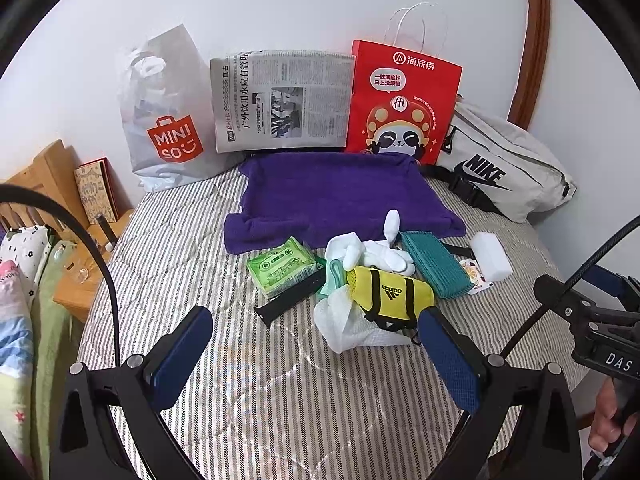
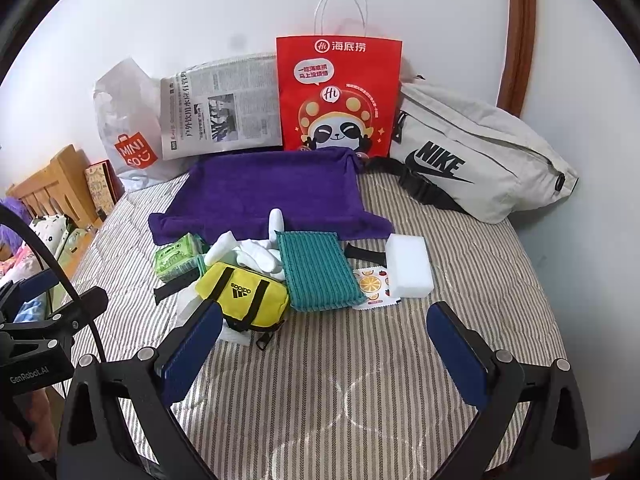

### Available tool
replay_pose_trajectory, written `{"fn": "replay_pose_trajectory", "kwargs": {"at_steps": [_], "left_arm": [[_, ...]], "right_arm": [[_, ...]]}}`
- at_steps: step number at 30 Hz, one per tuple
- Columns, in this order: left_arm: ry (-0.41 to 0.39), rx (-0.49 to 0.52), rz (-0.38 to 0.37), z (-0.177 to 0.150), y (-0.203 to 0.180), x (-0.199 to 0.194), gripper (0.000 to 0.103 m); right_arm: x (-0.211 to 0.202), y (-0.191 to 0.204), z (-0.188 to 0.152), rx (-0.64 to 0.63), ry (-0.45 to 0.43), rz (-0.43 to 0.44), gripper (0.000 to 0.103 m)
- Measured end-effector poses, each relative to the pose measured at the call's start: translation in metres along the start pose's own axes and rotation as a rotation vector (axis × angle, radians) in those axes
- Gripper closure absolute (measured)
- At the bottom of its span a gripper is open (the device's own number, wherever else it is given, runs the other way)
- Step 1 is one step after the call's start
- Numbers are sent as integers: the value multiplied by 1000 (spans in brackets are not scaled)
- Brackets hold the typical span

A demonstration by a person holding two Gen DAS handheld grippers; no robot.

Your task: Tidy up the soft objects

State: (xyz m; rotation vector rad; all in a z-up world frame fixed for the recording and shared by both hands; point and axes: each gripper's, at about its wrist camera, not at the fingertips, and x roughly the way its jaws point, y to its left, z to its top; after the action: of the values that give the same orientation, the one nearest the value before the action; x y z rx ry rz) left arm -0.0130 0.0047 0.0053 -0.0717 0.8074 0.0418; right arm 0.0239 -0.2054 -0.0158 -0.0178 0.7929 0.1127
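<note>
Both the left gripper [image 1: 316, 354] and the right gripper [image 2: 324, 350] hung spread wide and empty over the striped bed [image 2: 360, 380]. Nothing looked sorted yet: the pile of soft things lay just ahead of their tips, with the yellow pouch [image 2: 244, 296] nearest, the white gloves [image 1: 376, 256] and teal cloth [image 2: 318, 270] behind it, and the purple towel [image 1: 340, 196] beyond. A crumpled tissue [image 1: 352, 328] sat half hidden under the pouch.

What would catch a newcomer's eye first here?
Probably the red paper bag standing against the wall, behind the purple towel spread on the striped bed. Next, the yellow pouch in the small heap in front of the towel, just ahead of both open claws.
</note>
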Motion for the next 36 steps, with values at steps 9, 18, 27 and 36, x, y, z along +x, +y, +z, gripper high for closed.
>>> {"fn": "replay_pose_trajectory", "kwargs": {"at_steps": [9,18,27,36], "left_arm": [[0,3,7,-1,-2,-2,0],[-4,4,9,-1,-2,-5,0],[-3,6,5,0,-1,-6,0],[0,9,0,2,-3,-9,0]], "right_arm": [[2,2,0,-1,9,17,2],[2,1,0,1,5,19,2],[-1,1,-1,1,2,15,2],[-2,1,-1,-3,0,16,2]]}}
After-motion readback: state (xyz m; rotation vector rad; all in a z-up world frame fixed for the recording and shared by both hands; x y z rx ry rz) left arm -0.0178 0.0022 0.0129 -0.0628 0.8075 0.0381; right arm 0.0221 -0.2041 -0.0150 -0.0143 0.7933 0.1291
